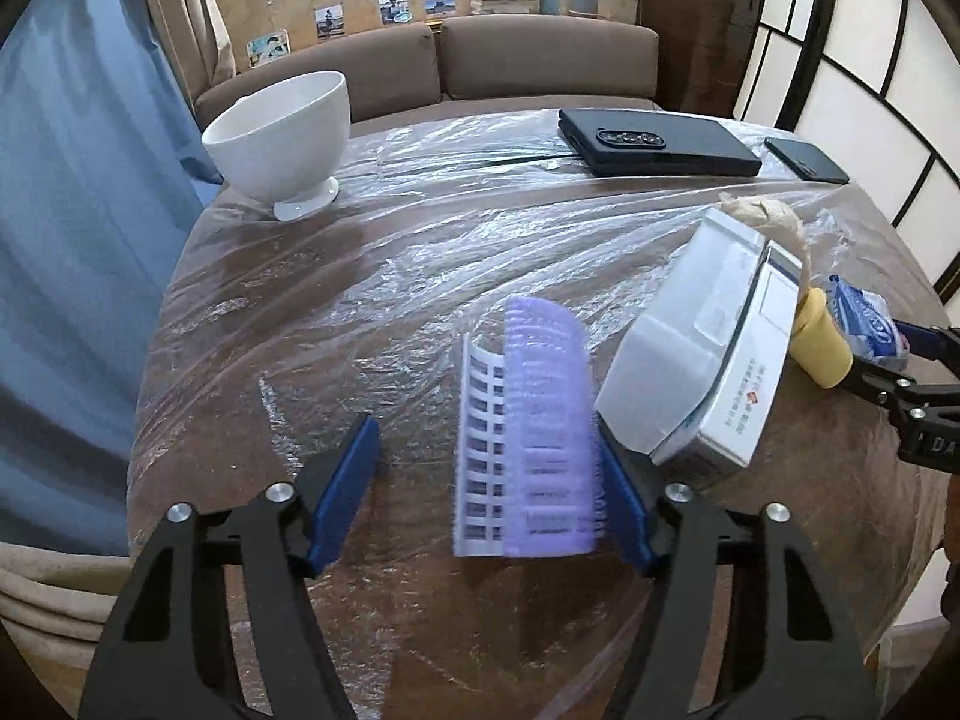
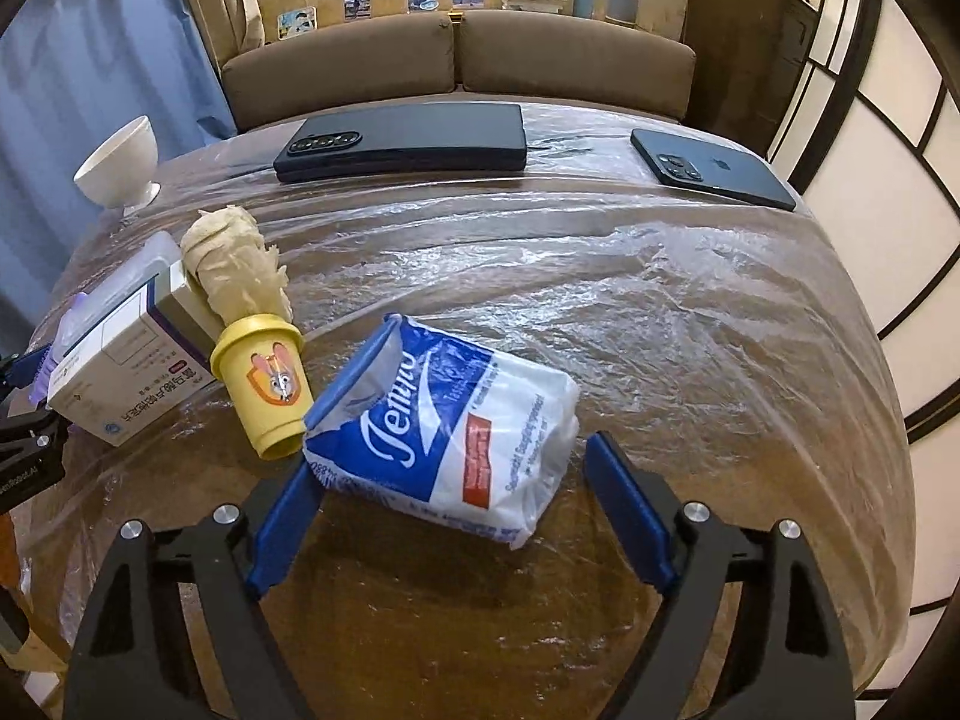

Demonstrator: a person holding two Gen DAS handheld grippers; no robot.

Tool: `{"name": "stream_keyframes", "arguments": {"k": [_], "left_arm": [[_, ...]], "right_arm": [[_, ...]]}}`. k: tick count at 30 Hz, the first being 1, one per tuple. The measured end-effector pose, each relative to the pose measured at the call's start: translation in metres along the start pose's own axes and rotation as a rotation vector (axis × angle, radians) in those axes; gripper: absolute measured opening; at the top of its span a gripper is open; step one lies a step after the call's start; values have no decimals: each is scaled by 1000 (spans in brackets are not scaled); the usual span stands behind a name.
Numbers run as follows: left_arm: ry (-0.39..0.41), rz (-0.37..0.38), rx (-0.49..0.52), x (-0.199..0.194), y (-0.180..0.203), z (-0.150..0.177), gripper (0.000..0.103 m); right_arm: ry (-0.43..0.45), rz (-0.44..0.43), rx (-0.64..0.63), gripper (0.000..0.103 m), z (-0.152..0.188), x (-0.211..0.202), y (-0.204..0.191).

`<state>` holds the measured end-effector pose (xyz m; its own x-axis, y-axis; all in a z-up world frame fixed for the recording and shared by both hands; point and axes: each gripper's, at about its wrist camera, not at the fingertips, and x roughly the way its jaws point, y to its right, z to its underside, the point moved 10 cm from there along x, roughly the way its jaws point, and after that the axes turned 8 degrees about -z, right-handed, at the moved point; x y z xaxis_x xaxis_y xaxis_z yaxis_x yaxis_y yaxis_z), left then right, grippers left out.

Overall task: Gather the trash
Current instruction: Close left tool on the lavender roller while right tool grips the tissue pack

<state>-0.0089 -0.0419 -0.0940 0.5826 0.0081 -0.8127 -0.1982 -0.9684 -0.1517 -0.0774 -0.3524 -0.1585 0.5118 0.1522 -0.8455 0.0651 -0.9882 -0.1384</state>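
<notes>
Two things are lined up for pickup, one per gripper.

Left wrist view: the left gripper stands part open over the near edge of the table, which is covered in clear plastic film. A purple hair roller lies between the pads, its white plastic frame showing on the left. The right pad touches its bristly side; the left pad stands apart from it, so nothing is clamped. The roller looks very light, hollow and springy, and its bristles should give good friction. Gripping across its middle with gentle pressure seems best, since hard squeezing could flatten it. A white box leans just beside it on the right and could be nudged.

Right wrist view: the right gripper is also part open, straddling a blue and white tissue pack near the table's front edge. The left pad touches the pack's corner; the right pad is clear. The pack looks soft, light and wrapped in slick film, so taking it across its full middle should hold better than pinching a corner. A yellow cup lies just beside it.
</notes>
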Motion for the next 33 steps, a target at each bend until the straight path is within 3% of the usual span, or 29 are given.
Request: {"name": "stream_keyframes", "arguments": {"k": [4,6,7,33], "left_arm": [[-9,25,-22,1,-1,-1,59],[-5,28,-21,-1,-1,-1,45],[-7,34,-22,-2,-1,-1,44],[-12,52,-125,-30,-10,25,42]], "right_arm": [[8,13,-14,77,-3,0,-1],[5,10,-11,74,-3,0,-1],[6,9,-8,71,-3,0,-1],[-9,-70,62,67,11,-32,2]]}}
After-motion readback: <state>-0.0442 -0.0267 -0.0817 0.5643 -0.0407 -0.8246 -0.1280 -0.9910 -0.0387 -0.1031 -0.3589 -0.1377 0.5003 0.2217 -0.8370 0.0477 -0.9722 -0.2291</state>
